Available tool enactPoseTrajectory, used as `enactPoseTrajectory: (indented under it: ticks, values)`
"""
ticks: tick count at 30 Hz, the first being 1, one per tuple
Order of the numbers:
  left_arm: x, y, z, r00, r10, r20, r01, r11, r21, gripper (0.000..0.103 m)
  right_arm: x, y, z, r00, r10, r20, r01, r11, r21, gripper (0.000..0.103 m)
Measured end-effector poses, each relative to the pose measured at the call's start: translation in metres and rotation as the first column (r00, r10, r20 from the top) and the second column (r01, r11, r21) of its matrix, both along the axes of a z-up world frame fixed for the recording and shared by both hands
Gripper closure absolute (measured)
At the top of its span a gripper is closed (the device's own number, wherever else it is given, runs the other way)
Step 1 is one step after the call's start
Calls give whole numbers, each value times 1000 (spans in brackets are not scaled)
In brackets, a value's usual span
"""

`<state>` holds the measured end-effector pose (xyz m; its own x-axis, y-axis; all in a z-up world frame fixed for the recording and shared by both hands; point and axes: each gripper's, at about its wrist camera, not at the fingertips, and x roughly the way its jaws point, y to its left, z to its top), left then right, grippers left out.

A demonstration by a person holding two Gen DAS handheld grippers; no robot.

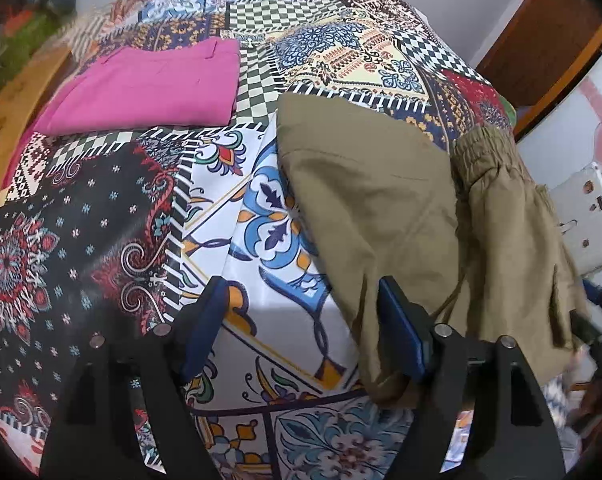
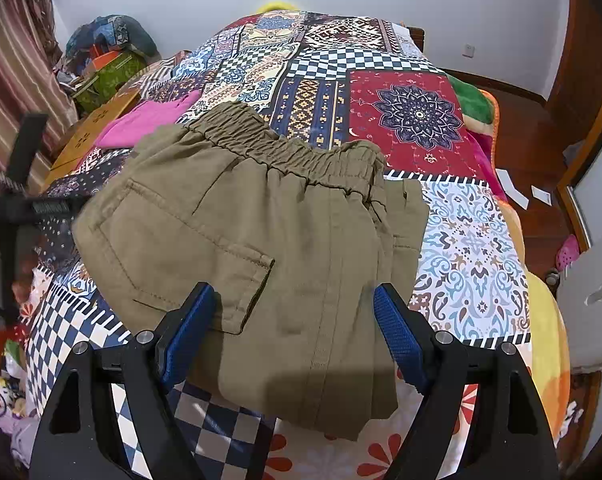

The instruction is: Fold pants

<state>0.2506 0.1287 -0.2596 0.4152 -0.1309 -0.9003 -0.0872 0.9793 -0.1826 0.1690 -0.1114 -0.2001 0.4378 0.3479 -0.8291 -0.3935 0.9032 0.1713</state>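
Four fingers (image 2: 189,328) apart, one khaki pants (image 2: 261,220)

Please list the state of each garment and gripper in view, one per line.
khaki pants: folded, lying on the bedspread, held by neither gripper.
pink garment: folded flat, lying apart.
left gripper: open, nothing between its fingers.
right gripper: open, astride the pants.
bedspread: spread flat.
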Motion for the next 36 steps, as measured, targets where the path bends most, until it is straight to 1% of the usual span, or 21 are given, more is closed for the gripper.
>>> enactPoseTrajectory:
  ticks: [3,5,6,7,8,9,10,13,15,16,18,19,21,24,27,28,29,31,33,35,36]
  values:
    - [-10,7,2,1000,30,3,-30,999,24,24,-2,-1,0,1000,0,5,0,1000,-7,25]
    - [-17,18,3,999,51,1,-51,996,74,25,-2,-3,-1,1000,-2,4,2,1000,-6,25]
    - [-21,25,0,997,80,-17,-77,987,141,33,-1,-4,-1,1000,-4,1,4,1000,-5,25]
    - [-26,34,-4,993,107,-39,-98,978,186,37,-1,-4,-1,1000,-5,0,5,1000,-1,25]
    - [-30,42,-5,993,113,-47,-105,983,150,37,0,-4,-1,1000,-6,-1,6,1000,1,25]
    - [-36,51,-4,991,122,-59,-118,990,73,41,0,-4,-2,1000,-6,-2,6,1000,1,24]
    - [-38,54,-1,990,127,-58,-124,991,47,42,0,-4,-1,1000,-7,-1,7,1000,-1,24]
    - [-39,48,19,994,112,15,-112,993,26,42,0,-3,-1,1000,-8,1,8,1000,-6,24]
    - [-29,38,26,995,86,47,-85,996,-16,39,0,-3,-1,1000,-10,2,10,1000,-6,24]
    - [-26,33,26,996,76,49,-74,997,-31,34,0,-4,-1,1000,-11,1,11,1000,-5,24]
    - [-11,18,21,998,46,46,-44,998,-41,33,0,-4,-1,1000,-11,0,11,1000,-3,24]
    - [-4,13,18,999,32,38,-31,999,-33,33,0,-5,-1,1000,-11,-1,11,1000,-2,24]
    - [7,7,5,1000,29,2,-29,999,42,33,1,-5,-1,1000,-10,-4,10,1000,1,24]
    - [11,18,1,998,63,16,-64,995,74,30,0,-5,-1,1000,-5,1,5,1000,-5,24]
    - [4,26,12,997,65,29,-67,995,77,29,0,-8,0,1000,-8,-2,8,1000,-1,24]
    - [4,24,17,998,59,34,-62,993,99,30,0,-9,0,1000,-13,-3,13,1000,1,24]
    - [1,20,25,998,46,49,-53,989,140,30,1,-10,1,1000,-17,-5,17,1000,4,24]
    - [2,15,32,997,20,73,-35,976,216,30,1,-11,1,1000,-22,-9,22,1000,7,24]
    - [-1,12,37,997,13,76,-34,961,273,30,-1,-12,2,1000,-20,-6,20,1000,2,24]
    - [2,20,35,997,29,72,-49,957,287,31,-4,-13,4,1000,-18,1,18,1000,-8,24]
    - [-1,27,38,996,48,71,-64,970,235,31,-5,-14,5,1000,-18,5,18,1000,-10,24]
